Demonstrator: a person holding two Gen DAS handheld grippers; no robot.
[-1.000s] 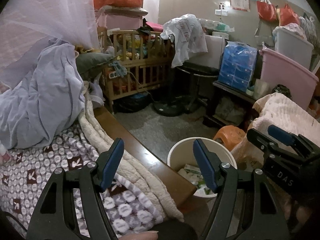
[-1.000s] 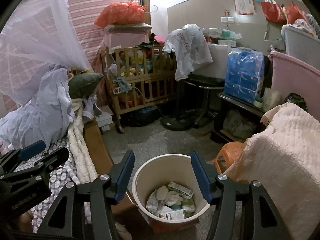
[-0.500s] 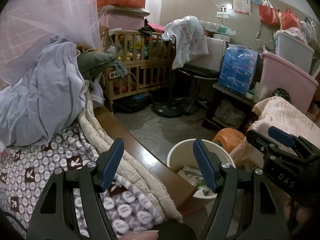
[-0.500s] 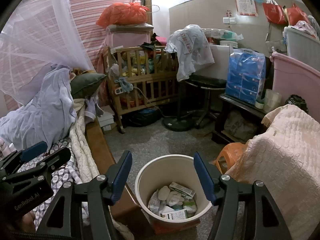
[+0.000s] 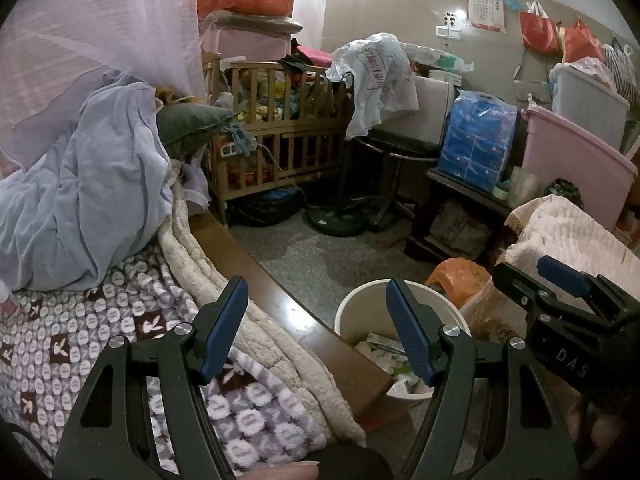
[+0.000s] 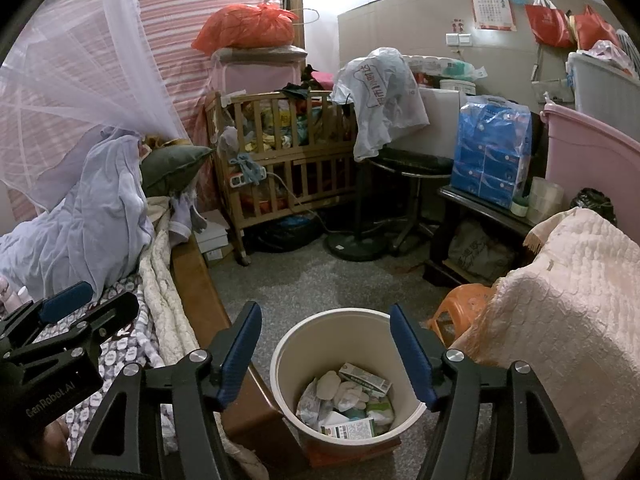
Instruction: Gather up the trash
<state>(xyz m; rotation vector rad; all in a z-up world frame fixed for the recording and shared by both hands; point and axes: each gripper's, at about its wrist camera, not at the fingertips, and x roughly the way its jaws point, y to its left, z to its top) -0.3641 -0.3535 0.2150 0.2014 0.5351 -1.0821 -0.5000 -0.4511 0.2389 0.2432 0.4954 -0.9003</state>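
A cream waste bin (image 6: 288,354) stands on the floor beside the bed's wooden edge, holding crumpled tissues and small cartons (image 6: 348,398). It also shows in the left wrist view (image 5: 352,320), partly behind the bed edge. My right gripper (image 6: 326,350) is open and empty, above the bin's mouth. My left gripper (image 5: 316,326) is open and empty, above the bed edge (image 5: 304,320) and the patterned blanket (image 5: 100,332). Each gripper shows at the side of the other's view.
A wooden crib (image 6: 288,160) stands at the back. A stool with a white bag (image 6: 380,96), blue tissue packs (image 6: 490,156), pink tubs (image 6: 592,156) and an orange stool (image 6: 460,308) fill the right. A cream quilt (image 6: 560,300) hangs at right.
Both grippers have risen and drawn back slightly, so the bin sits a little lower in both views. Both stay open and empty.
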